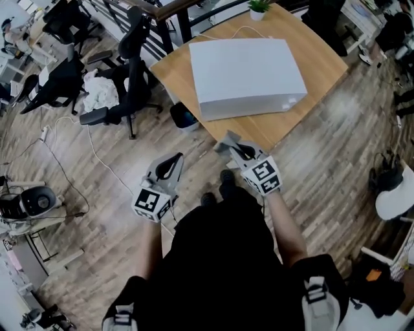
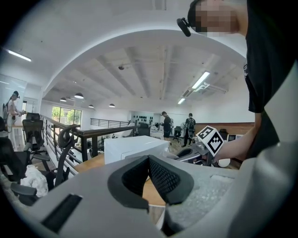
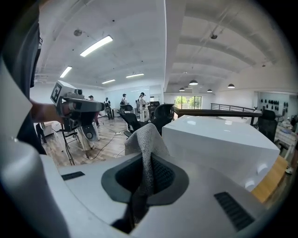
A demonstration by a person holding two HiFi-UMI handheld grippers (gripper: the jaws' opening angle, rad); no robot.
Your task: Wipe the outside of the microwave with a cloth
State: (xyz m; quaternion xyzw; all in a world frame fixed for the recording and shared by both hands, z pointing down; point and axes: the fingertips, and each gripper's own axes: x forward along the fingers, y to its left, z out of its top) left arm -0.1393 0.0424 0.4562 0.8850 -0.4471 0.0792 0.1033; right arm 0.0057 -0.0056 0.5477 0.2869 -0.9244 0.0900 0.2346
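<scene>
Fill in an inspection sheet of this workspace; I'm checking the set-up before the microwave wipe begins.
Surface: wooden table, no spills seen.
Job's things: white microwave stands on the table; grey cloth held short of it.
Clutter: small potted plant at the table's far corner.
Grippers: left gripper jaws together, empty; right gripper shut on the cloth.
Cables: white cable on the table behind the microwave; floor cable beside the chairs.
Surroundings: office chairs, one bearing a white bundle.
</scene>
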